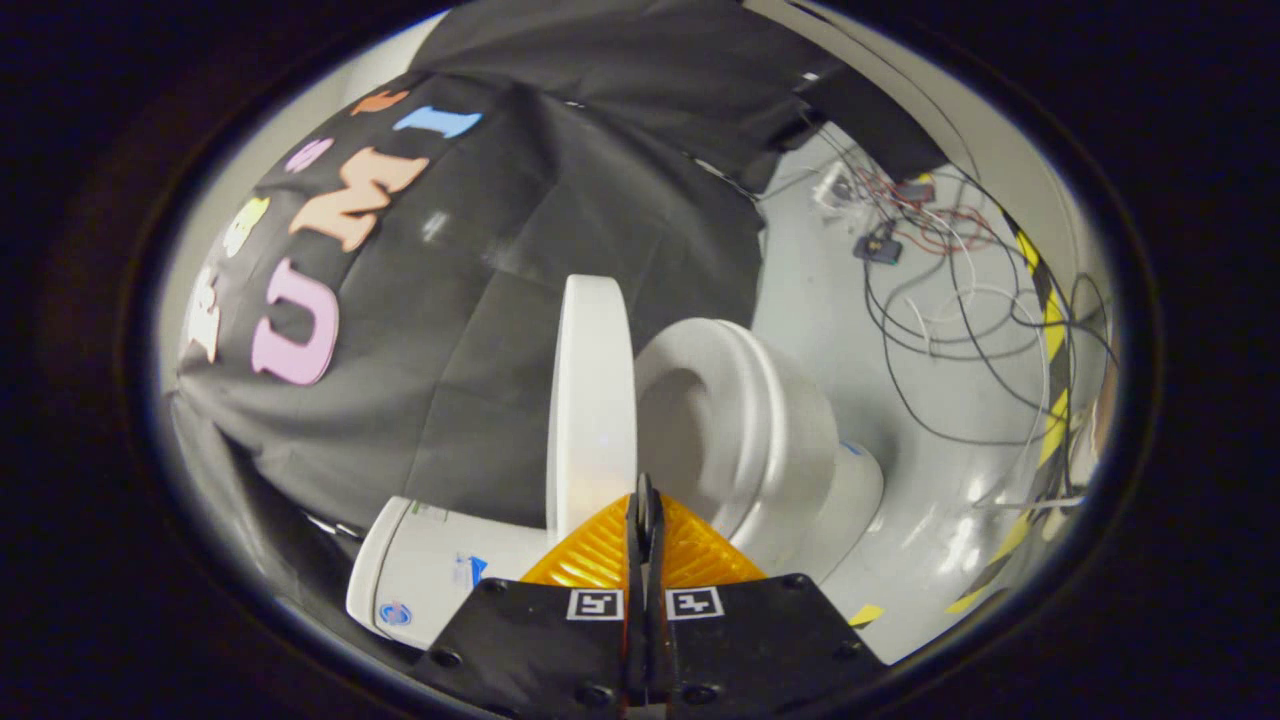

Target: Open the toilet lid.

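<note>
Lid (592,400) raised, claw (643,500) closed, empty

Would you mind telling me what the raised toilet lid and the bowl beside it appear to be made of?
The toilet lid, just ahead of the shut gripper, looks like smooth white plastic: thin, even, with a soft sheen. The bowl looks like glazed white ceramic, thick and rounded, though glossy plastic cannot be ruled out from this view.

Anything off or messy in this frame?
Toilet looks normal: lid raised upright off the seat, no damage visible. The gripper is shut, fingers together at the lid's lower edge. One oddity: loose cables sprawl tangled over the floor beyond the toilet.
</note>
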